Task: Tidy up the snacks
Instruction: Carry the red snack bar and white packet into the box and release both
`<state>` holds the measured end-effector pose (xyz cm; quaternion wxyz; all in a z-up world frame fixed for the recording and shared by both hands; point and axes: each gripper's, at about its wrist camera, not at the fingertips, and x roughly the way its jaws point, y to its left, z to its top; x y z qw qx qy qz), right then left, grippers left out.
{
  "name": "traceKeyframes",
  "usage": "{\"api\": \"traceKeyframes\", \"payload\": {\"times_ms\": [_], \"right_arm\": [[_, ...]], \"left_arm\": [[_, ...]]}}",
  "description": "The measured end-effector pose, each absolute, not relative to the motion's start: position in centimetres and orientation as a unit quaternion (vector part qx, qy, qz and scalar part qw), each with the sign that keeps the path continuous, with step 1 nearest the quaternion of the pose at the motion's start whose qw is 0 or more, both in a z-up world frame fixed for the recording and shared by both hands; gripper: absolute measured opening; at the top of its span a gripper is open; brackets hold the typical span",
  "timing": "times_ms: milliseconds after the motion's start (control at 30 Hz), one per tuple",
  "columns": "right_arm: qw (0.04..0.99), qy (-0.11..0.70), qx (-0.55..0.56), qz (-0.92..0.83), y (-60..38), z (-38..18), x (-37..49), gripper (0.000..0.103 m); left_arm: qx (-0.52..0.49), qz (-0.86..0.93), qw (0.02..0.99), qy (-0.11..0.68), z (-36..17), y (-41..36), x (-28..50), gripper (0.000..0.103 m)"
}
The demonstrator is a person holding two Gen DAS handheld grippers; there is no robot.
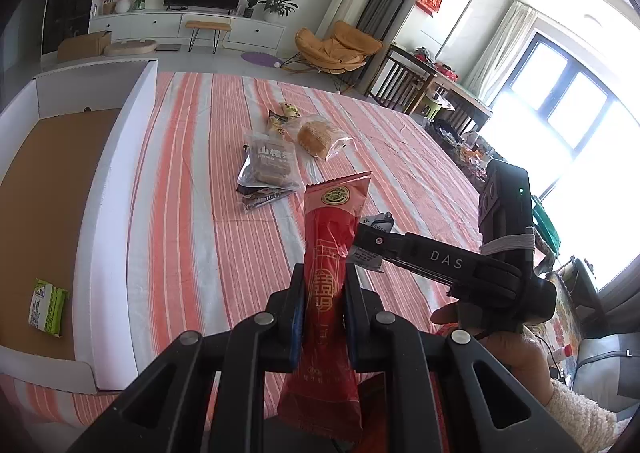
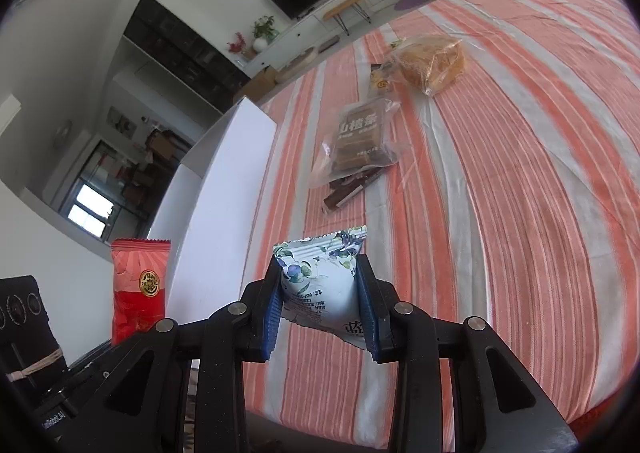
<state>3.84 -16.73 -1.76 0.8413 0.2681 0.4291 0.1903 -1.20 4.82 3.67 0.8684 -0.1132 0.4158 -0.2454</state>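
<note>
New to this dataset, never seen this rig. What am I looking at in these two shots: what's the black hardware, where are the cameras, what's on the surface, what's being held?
No robot arm here. A person carries a hand-held two-finger gripper in each hand, and each has a fisheye camera looking forward along its fingers, so the black linkage at the bottom of each picture is the gripper itself.

In the left wrist view, the left gripper is shut on a red snack packet. The right gripper shows from the side.

In the right wrist view, the right gripper is shut on a white floral snack packet.

Below is a striped cloth. Still lying on it: a clear bag of brown bars, a dark packet under it, a bagged bread roll and small yellow packets.

At the left stands a white cardboard box with a green packet inside.
</note>
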Motion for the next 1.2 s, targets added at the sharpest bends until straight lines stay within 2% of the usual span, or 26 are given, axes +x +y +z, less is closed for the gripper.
{"api": "traceKeyframes", "payload": {"times_ms": [333, 600, 767, 933, 1200], "right_arm": [[0.839, 0.436, 0.265, 0.189, -16.4, -2.0, 3.9, 0.035], [0.839, 0.439, 0.251, 0.202, -15.1, -1.6, 3.8, 0.035], [0.838, 0.433, 0.243, 0.225, -14.1, -0.6, 3.6, 0.035], [0.831, 0.420, 0.241, 0.272, -11.2, 2.7, 4.8, 0.035], [0.785, 0.413, 0.211, 0.411, 1.5, 8.2, 7.6, 0.036]], "left_arm": [[-0.122, -0.248, 0.867, 0.414, 3.6, 5.5, -1.5, 0.016], [-0.156, -0.242, 0.873, 0.393, 6.0, 8.4, -1.3, 0.016], [-0.197, -0.212, 0.892, 0.349, 9.7, 13.9, -1.4, 0.016], [-0.204, -0.112, 0.923, 0.307, 12.0, 21.5, -2.2, 0.016], [-0.177, 0.063, 0.923, 0.336, 7.6, 28.9, -1.8, 0.017]]}}
